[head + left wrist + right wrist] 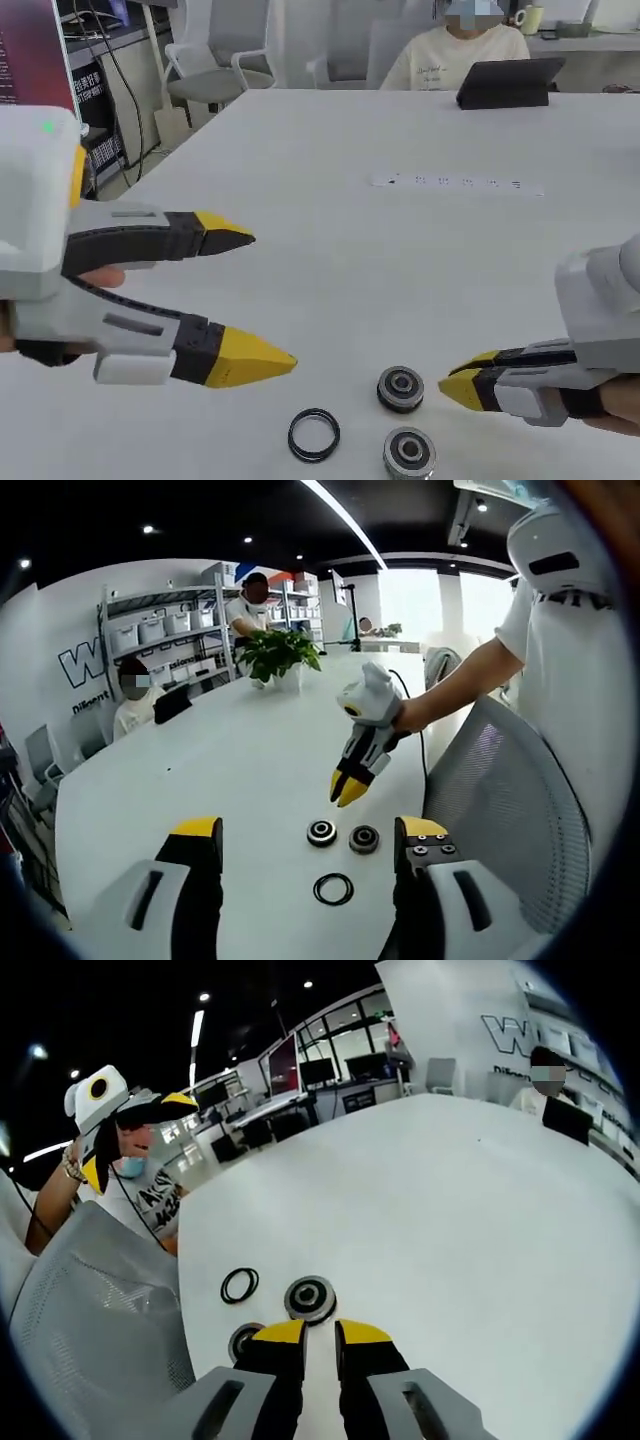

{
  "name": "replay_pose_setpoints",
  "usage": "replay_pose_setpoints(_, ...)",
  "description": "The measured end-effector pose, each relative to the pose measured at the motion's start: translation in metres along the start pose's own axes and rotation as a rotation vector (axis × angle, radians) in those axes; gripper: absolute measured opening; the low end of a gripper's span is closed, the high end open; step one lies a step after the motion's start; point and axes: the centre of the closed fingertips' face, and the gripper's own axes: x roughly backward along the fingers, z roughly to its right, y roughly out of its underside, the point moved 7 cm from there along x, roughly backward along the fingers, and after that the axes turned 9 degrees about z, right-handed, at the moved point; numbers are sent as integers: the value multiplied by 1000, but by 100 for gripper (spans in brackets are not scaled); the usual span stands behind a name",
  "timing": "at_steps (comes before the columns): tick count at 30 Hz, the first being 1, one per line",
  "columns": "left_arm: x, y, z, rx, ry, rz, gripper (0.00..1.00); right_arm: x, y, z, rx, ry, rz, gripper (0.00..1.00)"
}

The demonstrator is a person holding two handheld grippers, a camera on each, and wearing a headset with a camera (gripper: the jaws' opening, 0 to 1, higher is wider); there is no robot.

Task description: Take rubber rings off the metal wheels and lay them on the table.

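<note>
table [330, 250] | far wheel [400, 388] | near wheel [410, 452] | ring [314, 434] | strip [455, 182], perhaps paper

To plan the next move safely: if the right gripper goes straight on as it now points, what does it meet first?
Probably the round metal wheel with a black rubber ring, just ahead of the right gripper; the gripper's height is unclear.

A large white surface [330, 150] is flanked by grey office chairs [215, 50]. Shelves [160, 640] of bins are set against a white wall [60, 630], and the dark ceiling [200, 520] is lit by a long strip light [340, 516].
</note>
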Motion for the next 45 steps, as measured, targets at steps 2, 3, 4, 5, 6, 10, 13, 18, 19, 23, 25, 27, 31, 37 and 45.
replay_pose_setpoints(2,-8,-2,-1,-8,22,2,67,0,2,1,-7,1,-1,8)
replay_pose_setpoints(3,-13,-3,-1,-11,33,5,67,0,3,1,-8,2,-2,8)
replay_pose_setpoints(4,-16,-3,-2,-11,39,8,67,0,3,1,-8,3,-4,8)
replay_pose_setpoints(5,-20,-4,-3,-11,46,12,67,0,4,1,-8,3,-4,8)
replay_pose_setpoints(6,-25,-4,-4,-10,53,15,67,0,5,1,-9,4,-5,8)
replay_pose_setpoints(10,-40,-4,-6,-16,77,17,66,0,6,0,-11,3,-5,8)
replay_pose_setpoints(13,-53,-2,-7,-5,90,22,66,0,7,1,-13,3,-5,8)
replay_pose_setpoints(18,-76,6,-5,-4,114,5,64,-1,8,0,-15,-1,-5,8)
replay_pose_setpoints(19,-80,8,-4,-2,119,-2,63,-2,8,0,-16,-3,-6,8)
replay_pose_setpoints(23,-95,16,4,-23,167,-40,56,-4,11,0,-17,-7,-11,8)
replay_pose_setpoints(25,-102,21,5,-24,177,-54,55,-5,12,-1,-18,-8,-14,8)
replay_pose_setpoints(27,-108,27,4,-22,182,-67,54,-6,12,-1,-19,-11,-17,8)
replay_pose_setpoints(31,-117,36,1,25,131,-47,46,-7,13,-1,-15,-16,-21,8)
replay_pose_setpoints(37,-128,60,6,120,130,-42,39,-10,13,-1,-5,-19,-24,9)
replay_pose_setpoints(45,-127,90,5,152,75,-106,26,-15,16,-4,-9,-29,-21,9)
